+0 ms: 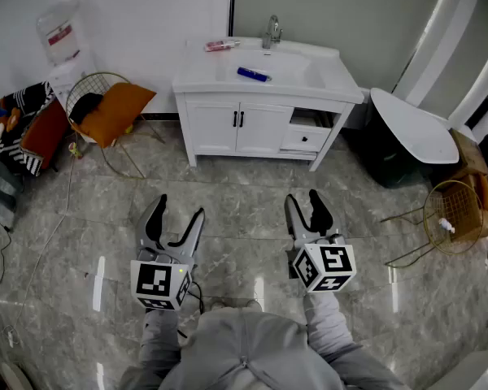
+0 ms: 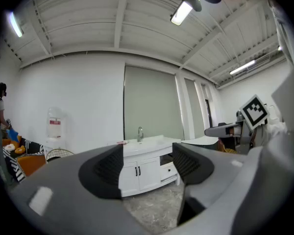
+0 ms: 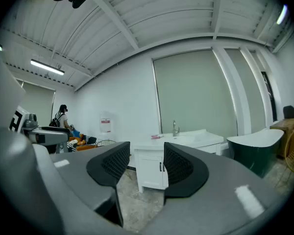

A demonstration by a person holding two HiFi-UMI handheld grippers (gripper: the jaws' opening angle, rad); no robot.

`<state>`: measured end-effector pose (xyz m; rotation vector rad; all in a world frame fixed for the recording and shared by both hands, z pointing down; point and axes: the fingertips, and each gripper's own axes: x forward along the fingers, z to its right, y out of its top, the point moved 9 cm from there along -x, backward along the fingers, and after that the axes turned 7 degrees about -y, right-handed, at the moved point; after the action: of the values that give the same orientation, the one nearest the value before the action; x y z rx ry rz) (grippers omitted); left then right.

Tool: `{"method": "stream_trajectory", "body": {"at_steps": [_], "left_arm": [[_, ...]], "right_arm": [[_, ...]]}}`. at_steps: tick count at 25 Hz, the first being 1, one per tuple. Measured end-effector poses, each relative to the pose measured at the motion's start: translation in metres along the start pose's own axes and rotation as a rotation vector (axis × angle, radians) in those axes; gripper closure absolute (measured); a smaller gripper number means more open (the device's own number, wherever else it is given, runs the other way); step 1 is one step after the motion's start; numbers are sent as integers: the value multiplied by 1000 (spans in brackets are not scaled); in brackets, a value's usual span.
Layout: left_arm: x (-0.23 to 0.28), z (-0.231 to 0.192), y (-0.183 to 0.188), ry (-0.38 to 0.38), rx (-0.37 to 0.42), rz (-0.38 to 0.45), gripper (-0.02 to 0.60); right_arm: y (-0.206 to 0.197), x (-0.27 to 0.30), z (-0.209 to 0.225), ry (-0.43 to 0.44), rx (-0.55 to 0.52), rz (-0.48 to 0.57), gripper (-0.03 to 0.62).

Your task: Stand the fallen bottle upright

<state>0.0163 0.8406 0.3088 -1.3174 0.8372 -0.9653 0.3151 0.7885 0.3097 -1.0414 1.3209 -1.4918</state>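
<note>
Right gripper (image 3: 146, 161) level, jaws wide apart, nothing between them.
Through the gap: white vanity cabinet (image 3: 148, 174) with dark door handles, chrome faucet (image 3: 175, 128) on top, pink item (image 3: 155, 136) lying near its left end. Dark tub (image 3: 257, 151) with white rim at right. Water dispenser (image 3: 105, 126) by the wall. Left gripper (image 3: 51, 133) and person (image 3: 63, 115) with backpack far left. Grey marble floor (image 3: 137, 199).

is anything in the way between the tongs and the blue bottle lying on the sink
Nothing visible. Only floor lies between the left tongs, the right tongs and the white vanity. The blue bottle lies uncovered on its top, with both tongs open and empty.
</note>
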Motion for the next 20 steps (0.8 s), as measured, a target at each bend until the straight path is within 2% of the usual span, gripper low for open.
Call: {"method": "stream_trajectory", "body": {"at_steps": [12,20], "left_arm": [[8,6,-4,23,10,-11,242],[27,19,-1,59,6,-2,242]], "right_arm": [[-3,9,12,23,25,0,381],[-10,19,41,45,48,-29,379]]}}
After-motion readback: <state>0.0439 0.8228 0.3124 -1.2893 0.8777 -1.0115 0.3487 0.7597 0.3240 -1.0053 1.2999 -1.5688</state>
